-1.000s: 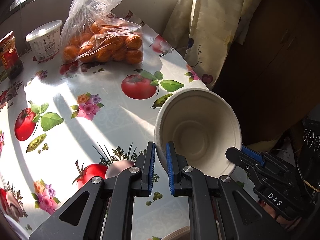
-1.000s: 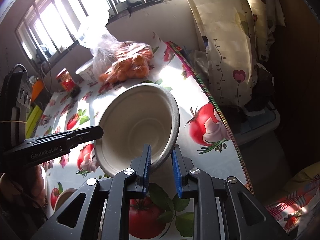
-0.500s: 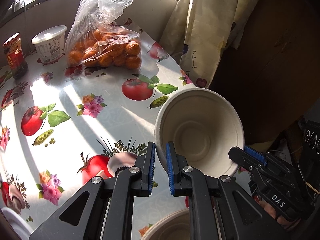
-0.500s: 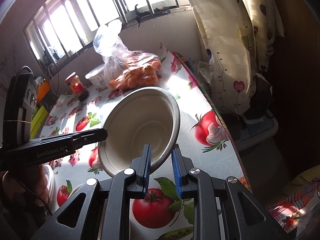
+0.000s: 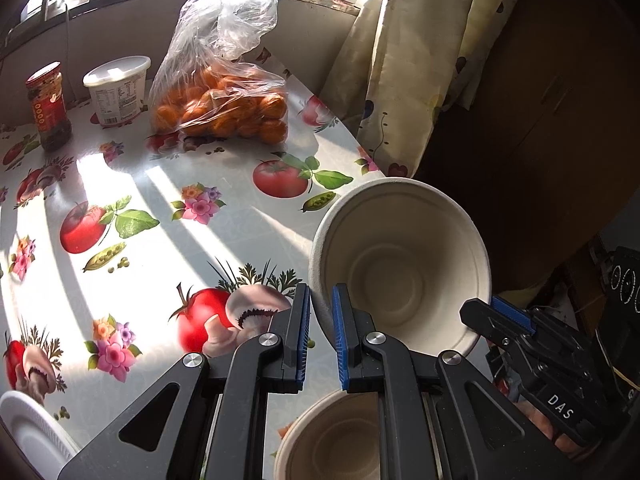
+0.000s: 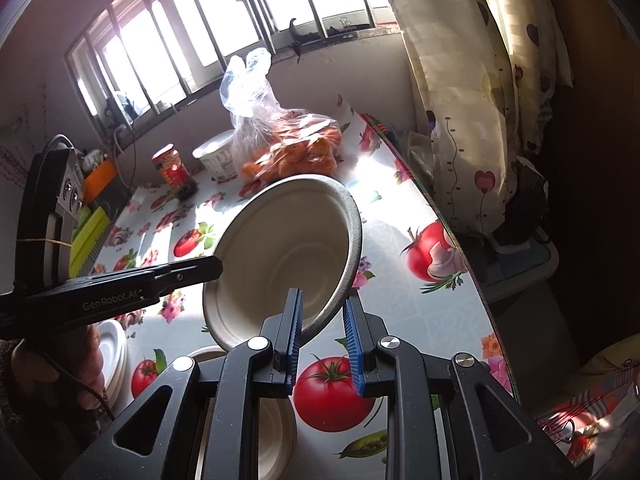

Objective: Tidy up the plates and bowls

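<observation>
A pale paper bowl point(image 5: 400, 264) hangs tilted above the flowered tablecloth point(image 5: 168, 184), gripped from two sides. My left gripper point(image 5: 320, 312) is shut on its near-left rim. My right gripper point(image 6: 322, 314) is shut on the near-right rim of the same bowl point(image 6: 288, 248). The left gripper point(image 6: 216, 266) reaches in from the left, held by a hand point(image 6: 80, 380), and the right gripper point(image 5: 470, 312) shows low on the right. A second paper bowl point(image 5: 336, 444) sits on the table below, partly hidden by the fingers. A stack of white plates point(image 6: 114, 356) lies at the near left.
A plastic bag of oranges point(image 5: 224, 108), a white tub point(image 5: 116, 92) and a red-labelled jar point(image 5: 48, 108) stand at the far side under the window. The table's right edge point(image 6: 444, 220) drops off toward a curtain point(image 6: 460, 92) and dark furniture.
Both grippers rose and drew back with the bowl held between them. The second bowl and the white plate came into view at the bottom of the left wrist view.
</observation>
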